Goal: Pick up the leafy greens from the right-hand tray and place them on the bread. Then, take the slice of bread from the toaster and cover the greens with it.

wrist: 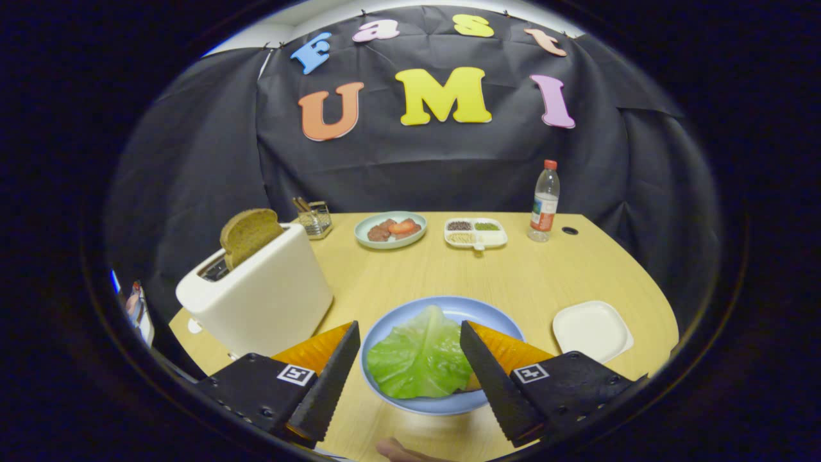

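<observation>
Tongs (409, 337) wide open, empty, astride leafy greens (420, 356) lengthwise toward the far wall.

Hand-held gripper (409, 333), fingers wide apart

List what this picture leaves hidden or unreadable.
- Bread under the green lettuce leaf on the blue plate: the leaf covers nearly all of it, gripper view.
- Brown bread slice: lower part inside the white toaster.
- Divided tray fillings: too small.
- Hand-held gripper: open, straddling the leaf.
</observation>
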`<state>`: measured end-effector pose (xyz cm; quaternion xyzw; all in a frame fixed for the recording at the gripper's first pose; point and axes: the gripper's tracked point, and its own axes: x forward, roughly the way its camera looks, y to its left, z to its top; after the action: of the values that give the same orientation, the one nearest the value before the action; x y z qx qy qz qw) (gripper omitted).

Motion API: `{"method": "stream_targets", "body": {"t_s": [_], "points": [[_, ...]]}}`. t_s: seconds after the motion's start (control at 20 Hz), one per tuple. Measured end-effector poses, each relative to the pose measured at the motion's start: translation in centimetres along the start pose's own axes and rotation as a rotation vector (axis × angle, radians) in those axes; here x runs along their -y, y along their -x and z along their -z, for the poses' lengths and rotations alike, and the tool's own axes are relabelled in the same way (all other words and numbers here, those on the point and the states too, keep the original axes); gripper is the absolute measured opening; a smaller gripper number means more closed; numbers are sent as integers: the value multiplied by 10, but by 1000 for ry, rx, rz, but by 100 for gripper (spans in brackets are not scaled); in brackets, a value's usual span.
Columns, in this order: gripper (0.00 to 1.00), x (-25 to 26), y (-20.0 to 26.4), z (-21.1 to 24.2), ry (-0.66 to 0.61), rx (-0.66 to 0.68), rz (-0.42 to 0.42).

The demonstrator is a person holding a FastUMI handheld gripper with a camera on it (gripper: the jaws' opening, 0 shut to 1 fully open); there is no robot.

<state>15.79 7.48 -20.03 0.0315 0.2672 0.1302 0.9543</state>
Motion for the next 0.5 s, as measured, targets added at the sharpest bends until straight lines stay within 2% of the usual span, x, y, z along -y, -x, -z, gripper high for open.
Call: {"method": "stream_targets", "body": {"t_s": [0.5], "points": [[96,-128,4,-82,-25,55,-147]]}}
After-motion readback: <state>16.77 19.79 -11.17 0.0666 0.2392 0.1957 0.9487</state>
